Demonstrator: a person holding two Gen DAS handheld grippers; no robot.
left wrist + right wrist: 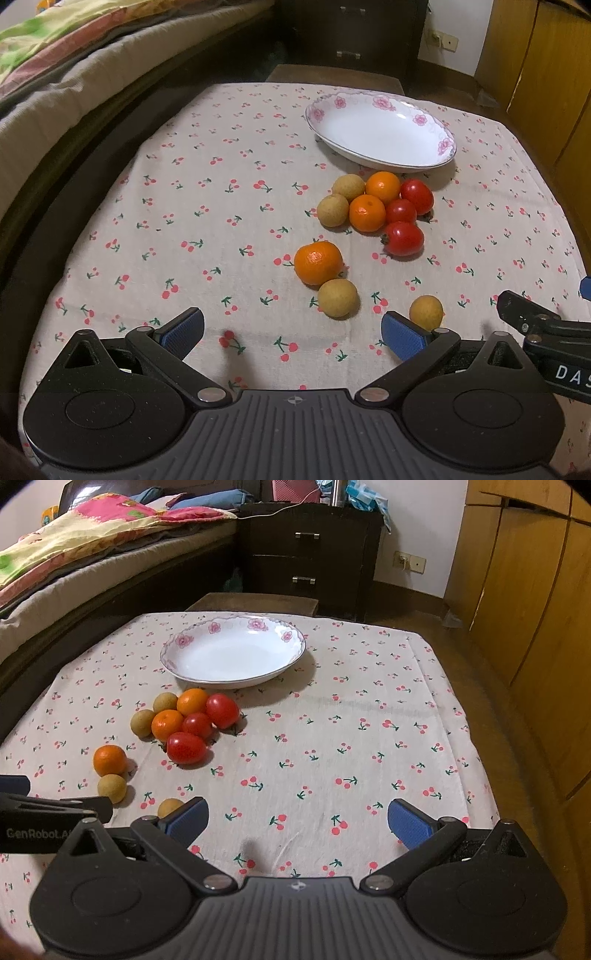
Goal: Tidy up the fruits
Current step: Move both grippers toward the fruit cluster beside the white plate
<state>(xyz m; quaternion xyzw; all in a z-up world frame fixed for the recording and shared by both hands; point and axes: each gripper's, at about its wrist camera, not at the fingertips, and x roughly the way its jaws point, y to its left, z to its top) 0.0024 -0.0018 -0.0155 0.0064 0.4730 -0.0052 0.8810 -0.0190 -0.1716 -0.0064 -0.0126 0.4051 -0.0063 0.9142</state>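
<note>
On the cherry-print tablecloth (221,221), the left gripper (291,334) hangs low over the near edge with its blue pads spread wide and nothing between them. Ahead of it lie a lone mandarin (318,263) touching a longan (338,298), and another longan (426,312) sits just beside the gripper's right pad. Farther ahead is a tight cluster: two longans (341,199), two mandarins (375,203) and three cherry tomatoes (406,221), all touching. Beyond them stands the flowered white plate (436,146), holding no fruit. The right gripper (297,821) is released too, pads apart over bare cloth; every fruit lies ahead and to its left, the nearest longan (169,806) against its left pad.
</note>
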